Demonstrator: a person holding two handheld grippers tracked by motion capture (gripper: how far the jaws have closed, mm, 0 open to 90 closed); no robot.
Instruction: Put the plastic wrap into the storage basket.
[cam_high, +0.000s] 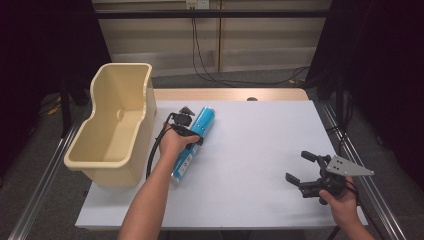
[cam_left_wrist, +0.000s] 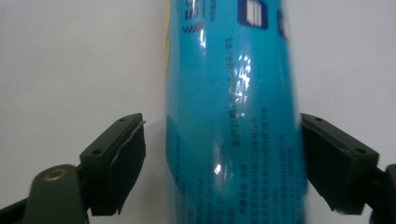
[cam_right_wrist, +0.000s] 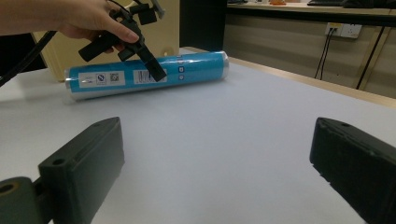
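White counter (cam_high: 250, 150) lies bare from its centre to my right gripper (cam_high: 302, 169), whose jaws stand spread near the right edge. My left gripper (cam_left_wrist: 223, 163) straddles the blue tube (cam_high: 195, 140) lying beside the beige bin (cam_high: 112, 125), its right pad touching, left pad apart.

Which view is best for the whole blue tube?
Right gripper view: the blue tube lies side-on, both ends and labels visible, left gripper fingers straddling it. High view shows the tube partly covered by the hand. Left gripper view gives just a blurred mid-section between the fingers.
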